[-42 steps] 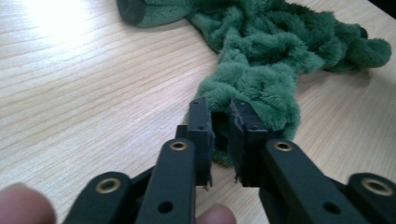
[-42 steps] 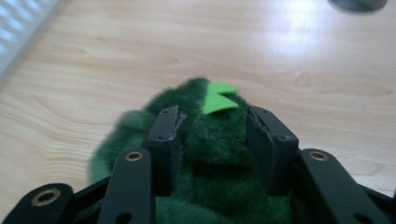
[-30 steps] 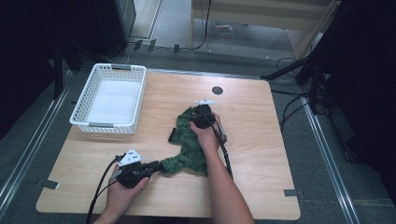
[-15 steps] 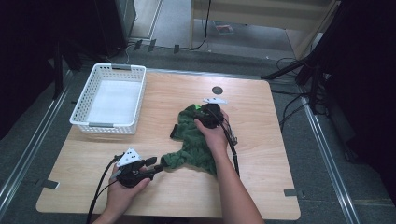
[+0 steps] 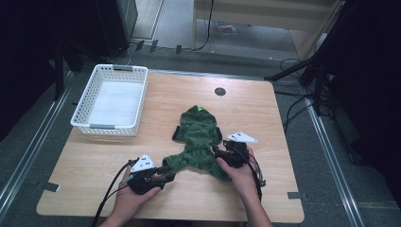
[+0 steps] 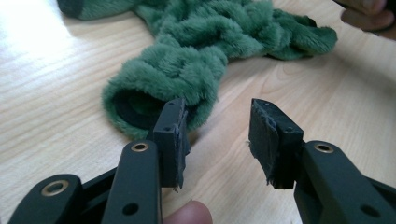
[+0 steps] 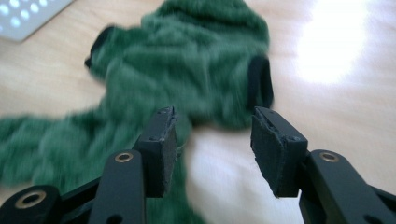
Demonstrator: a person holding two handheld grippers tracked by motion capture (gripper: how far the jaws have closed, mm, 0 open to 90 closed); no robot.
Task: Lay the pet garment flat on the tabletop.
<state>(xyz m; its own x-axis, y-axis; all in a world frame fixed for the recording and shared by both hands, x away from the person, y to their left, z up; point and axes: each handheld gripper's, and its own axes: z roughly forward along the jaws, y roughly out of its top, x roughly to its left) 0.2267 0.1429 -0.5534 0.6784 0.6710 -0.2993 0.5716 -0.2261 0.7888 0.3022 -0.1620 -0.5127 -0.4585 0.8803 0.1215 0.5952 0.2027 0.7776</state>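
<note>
Table [image 5: 265, 101]: bare wood. Green fleece garment [image 5: 198, 142]: spread flat mid-table, laying-out apparently underway. Left gripper [image 6: 217, 133]: jaws just opened, cuff beside them, unheld. Right gripper [image 7: 212, 140]: jaws spread, empty; next grip likely the lower hem.

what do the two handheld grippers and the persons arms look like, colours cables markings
Both the left gripper and the right gripper are black, each topped with a pale grey three-cornered plate. In the gripper views each has two black jaws with brass-coloured rivets, ending in dark blocky pads with worn, frayed edges. A black cable trails from each toward the person. The forearms are bare; no sleeves or gloves show.
</note>
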